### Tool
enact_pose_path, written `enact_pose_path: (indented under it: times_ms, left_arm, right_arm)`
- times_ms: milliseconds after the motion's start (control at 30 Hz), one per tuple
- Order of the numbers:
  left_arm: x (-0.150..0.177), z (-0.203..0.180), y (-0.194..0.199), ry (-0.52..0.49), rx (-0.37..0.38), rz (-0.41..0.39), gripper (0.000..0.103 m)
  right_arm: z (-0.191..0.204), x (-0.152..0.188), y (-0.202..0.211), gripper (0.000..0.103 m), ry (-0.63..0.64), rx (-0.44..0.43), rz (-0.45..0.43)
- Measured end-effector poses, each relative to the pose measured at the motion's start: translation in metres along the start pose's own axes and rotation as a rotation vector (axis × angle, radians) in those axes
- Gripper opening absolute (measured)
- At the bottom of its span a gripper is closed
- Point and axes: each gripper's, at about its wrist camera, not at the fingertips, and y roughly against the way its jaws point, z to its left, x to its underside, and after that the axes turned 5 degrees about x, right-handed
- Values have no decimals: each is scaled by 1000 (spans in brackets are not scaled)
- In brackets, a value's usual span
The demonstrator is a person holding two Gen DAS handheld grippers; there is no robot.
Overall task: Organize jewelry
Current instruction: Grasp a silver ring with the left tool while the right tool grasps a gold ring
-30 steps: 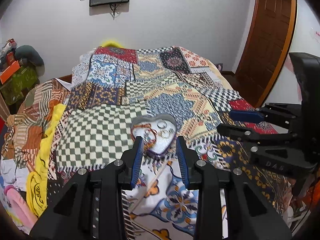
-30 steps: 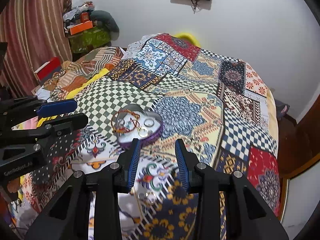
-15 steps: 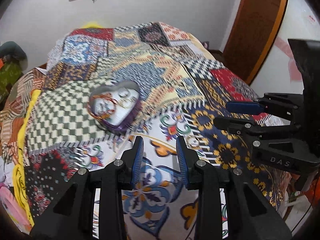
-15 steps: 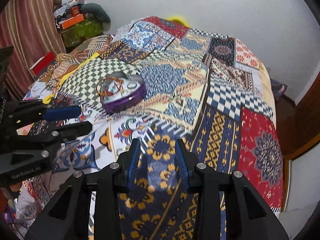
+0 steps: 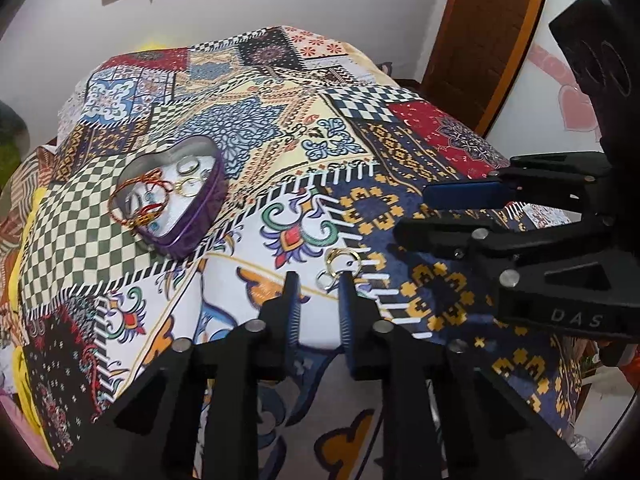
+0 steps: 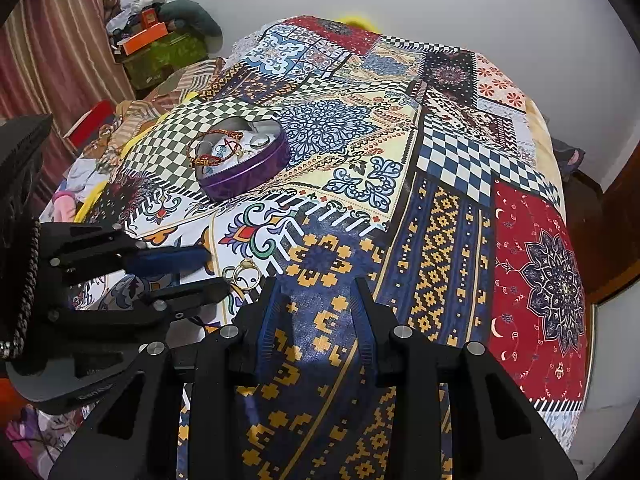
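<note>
Spread over the bed, the patchwork quilt carries two loose rings just before your released left gripper. Straddle one ring, pinch low, then carry it to the heart tin; right gripper idles, unclenched.

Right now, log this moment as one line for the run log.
left gripper: open, at loose rings on bedspread | right gripper: open, empty | heart tin: holds bracelet, rings

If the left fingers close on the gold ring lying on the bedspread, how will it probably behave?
The gold ring looks thin, hard and shiny, so it may slip from the left fingers. It lies flat on the soft bedspread, so a push would probably press it into the cloth rather than roll it.
</note>
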Motion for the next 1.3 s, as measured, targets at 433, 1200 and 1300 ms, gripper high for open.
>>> enact_pose_path:
  times_ms: [433, 1200, 1300]
  left_arm:
    - [3, 19, 12, 57, 3, -40, 0]
    - [2, 21, 7, 61, 17, 12, 29]
    - [-3, 18, 0, 55, 13, 13, 29]
  right_arm:
    - [24, -3, -6, 33, 81, -30, 7]
    - [32, -8, -17, 17, 117, 20, -3]
    - [22, -7, -11, 17, 88, 17, -14]
